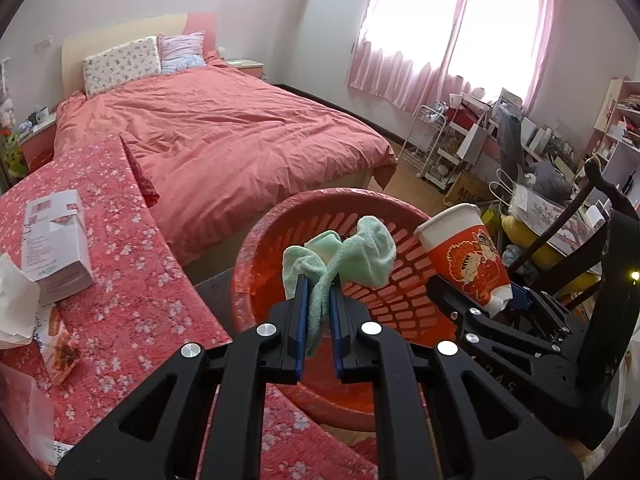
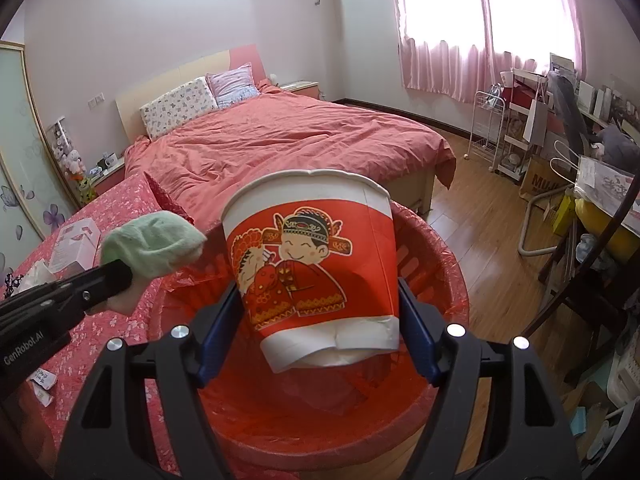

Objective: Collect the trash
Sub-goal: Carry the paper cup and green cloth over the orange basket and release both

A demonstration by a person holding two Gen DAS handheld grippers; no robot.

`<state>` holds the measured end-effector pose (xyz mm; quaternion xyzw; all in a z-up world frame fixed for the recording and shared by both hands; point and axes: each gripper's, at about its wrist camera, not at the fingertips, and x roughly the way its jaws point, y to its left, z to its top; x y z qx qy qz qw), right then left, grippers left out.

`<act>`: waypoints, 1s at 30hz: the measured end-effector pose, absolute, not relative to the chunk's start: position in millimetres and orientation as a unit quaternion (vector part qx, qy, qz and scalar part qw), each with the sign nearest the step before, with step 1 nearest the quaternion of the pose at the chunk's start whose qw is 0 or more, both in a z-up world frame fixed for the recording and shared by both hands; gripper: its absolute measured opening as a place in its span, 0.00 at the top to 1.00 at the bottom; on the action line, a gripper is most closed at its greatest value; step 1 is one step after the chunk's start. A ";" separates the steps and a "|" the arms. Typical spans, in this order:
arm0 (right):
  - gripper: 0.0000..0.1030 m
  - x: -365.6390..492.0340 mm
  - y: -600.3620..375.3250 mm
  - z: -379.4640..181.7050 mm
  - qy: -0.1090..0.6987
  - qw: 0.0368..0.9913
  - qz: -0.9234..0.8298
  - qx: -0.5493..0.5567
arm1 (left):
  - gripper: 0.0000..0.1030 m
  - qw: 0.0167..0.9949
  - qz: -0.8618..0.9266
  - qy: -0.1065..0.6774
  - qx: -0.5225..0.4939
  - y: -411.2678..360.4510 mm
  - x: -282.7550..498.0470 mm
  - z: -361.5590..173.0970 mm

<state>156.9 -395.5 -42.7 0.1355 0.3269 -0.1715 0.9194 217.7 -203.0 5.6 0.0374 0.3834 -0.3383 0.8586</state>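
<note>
Pink curtains (image 2: pixel 460 68) filter daylight across a bedroom where a bed (image 1: pixel 224 132) under a coral duvet fills the middle ground and a table (image 1: pixel 132 280) draped in a red floral cloth runs along the left. Beside that table stands a red slatted bin (image 2: pixel 436 264) lined with a red plastic bag, and I hold both claws above its open mouth. My left claw (image 1: pixel 320 300) is clamped on a crumpled pale-green cloth (image 1: pixel 352 252), the blue pads pinching its lower folds while the rest bunches up over the bin's near rim. My right claw (image 2: pixel 320 312) grips a red-and-white paper cup (image 2: pixel 312 264) printed with a cartoon wedding couple; the pads press its sides, the cup tilts toward the camera, and its base is dented inward. In the left wrist view the cup sits just right of the cloth, the two apart. On the table lie a white carton (image 1: pixel 56 248), crumpled tissue (image 1: pixel 16 300) and a snack wrapper (image 1: pixel 60 344). Cluttered shelves and a wire rack (image 2: pixel 488 128) line the right-hand wall.
</note>
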 end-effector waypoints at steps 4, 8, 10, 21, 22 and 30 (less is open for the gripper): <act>0.30 156.5 -398.4 -43.7 0.328 0.918 -0.175 0.137 | 0.90 0.854 -0.343 0.388 0.052 -212.1 218.8 3.1; 0.30 156.6 -400.5 -45.3 0.330 0.916 -0.179 0.139 | 0.90 0.851 -0.344 0.393 0.061 -216.0 219.6 -2.7; 0.30 156.6 -400.0 -45.8 0.331 0.916 -0.179 0.139 | 0.90 0.849 -0.341 0.398 0.065 -216.4 220.8 -6.6; 0.16 151.8 -405.8 -49.0 0.328 0.914 -0.186 0.152 | 0.62 0.846 -0.329 0.413 0.077 -213.8 222.5 -16.0; 0.16 151.3 -406.5 -48.8 0.327 0.914 -0.186 0.153 | 0.59 0.847 -0.327 0.412 0.075 -211.8 223.0 -15.4; 0.16 146.3 -400.7 -42.2 0.322 0.916 -0.186 0.149 | 0.59 0.861 -0.298 0.407 0.061 -179.7 227.2 -5.4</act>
